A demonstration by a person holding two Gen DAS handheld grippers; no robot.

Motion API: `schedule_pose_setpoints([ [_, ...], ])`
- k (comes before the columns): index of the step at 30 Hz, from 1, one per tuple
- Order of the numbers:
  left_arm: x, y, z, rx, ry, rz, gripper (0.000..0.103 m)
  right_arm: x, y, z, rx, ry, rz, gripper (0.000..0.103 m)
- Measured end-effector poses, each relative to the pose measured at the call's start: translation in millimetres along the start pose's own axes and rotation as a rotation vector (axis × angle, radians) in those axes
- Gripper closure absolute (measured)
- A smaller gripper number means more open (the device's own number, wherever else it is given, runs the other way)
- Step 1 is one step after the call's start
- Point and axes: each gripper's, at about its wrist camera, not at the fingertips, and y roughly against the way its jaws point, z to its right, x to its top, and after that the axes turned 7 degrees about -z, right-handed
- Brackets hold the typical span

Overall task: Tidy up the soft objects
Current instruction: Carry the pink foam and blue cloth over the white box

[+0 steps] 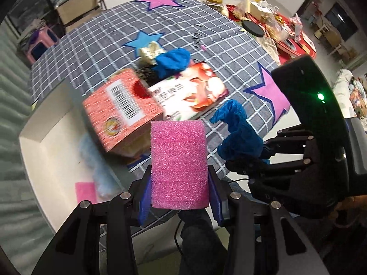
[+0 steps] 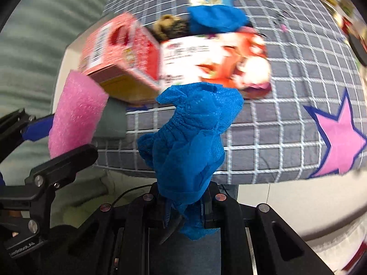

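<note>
Pink sponge clamped in left hand-held gripper, blue cloth in right hand-held gripper, over star-patterned checked tablecloth.

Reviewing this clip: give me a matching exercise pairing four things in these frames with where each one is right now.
Things:
1. pink foam block
2. crumpled blue cloth
3. red box
4. second blue cloth

Places:
A. lying on the checked tablecloth beyond the picture packet
B. clamped in the left gripper
C. tilted at the table's near edge
D. clamped in the right gripper

Pairs: 1-B, 2-D, 3-C, 4-A
</note>
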Motion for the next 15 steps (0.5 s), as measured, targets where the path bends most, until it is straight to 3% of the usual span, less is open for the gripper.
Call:
schedule_pose_setpoints([
  [15,-48,19,-65,0.012,0.261,0.065,0.056,18,4,-87,-0.04,0.245,-0.017,0.083],
])
